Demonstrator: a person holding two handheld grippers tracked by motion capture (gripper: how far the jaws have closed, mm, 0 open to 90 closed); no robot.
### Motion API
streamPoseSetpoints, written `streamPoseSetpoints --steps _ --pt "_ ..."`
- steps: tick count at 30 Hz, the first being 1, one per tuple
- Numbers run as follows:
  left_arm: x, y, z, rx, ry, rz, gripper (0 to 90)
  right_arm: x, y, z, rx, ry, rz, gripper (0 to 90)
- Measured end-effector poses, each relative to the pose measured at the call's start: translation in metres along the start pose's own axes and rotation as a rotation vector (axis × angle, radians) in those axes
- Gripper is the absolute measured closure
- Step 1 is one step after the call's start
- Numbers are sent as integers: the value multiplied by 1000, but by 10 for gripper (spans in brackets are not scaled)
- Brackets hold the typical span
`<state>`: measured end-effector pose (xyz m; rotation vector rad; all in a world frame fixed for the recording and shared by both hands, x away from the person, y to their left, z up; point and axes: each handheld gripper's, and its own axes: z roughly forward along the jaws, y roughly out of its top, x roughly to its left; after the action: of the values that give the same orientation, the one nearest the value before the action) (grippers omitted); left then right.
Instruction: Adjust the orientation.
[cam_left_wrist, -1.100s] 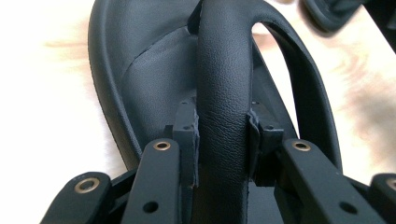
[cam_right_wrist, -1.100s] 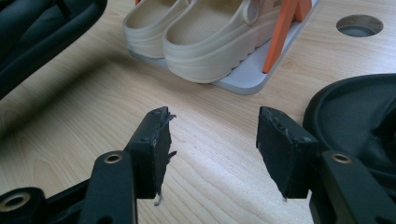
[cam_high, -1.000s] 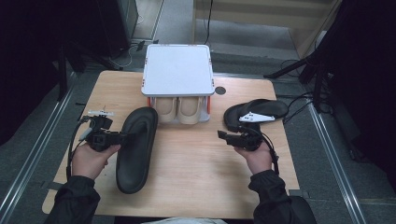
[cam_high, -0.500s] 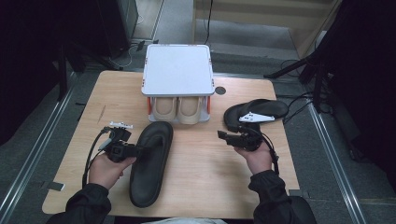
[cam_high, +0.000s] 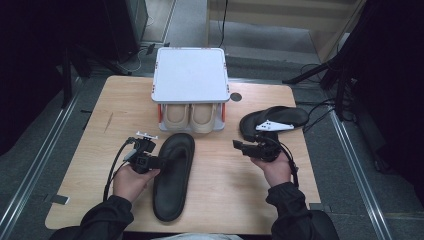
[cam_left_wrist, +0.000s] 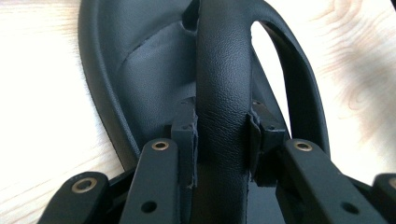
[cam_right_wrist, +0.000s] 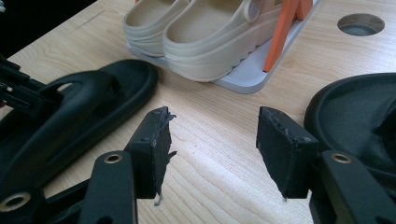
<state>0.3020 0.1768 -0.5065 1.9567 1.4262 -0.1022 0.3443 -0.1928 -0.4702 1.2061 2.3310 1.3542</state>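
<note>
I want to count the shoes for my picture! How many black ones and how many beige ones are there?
Black sandals: 2, one clamped by its strap in the left gripper, one lying near the right gripper
Beige clogs: 2, side by side on the rack's bottom shelf
Total: 4 shoes
</note>
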Motion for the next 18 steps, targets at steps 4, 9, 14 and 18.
streamPoseSetpoints --steps 4,9,14,18 --pt "-1 1 4 -25 -8 -18 684 -1 0 -1 -2 -1 3 453" --pt "2 1 4 -33 -29 -25 659 -2 0 -2 -6 -3 6 453" --pt "2 4 -2 -52 -51 -3 596 -3 0 -3 -8 -3 8 453" --pt "2 6 -11 -67 -48 12 566 -5 0 -6 -10 -11 10 454"
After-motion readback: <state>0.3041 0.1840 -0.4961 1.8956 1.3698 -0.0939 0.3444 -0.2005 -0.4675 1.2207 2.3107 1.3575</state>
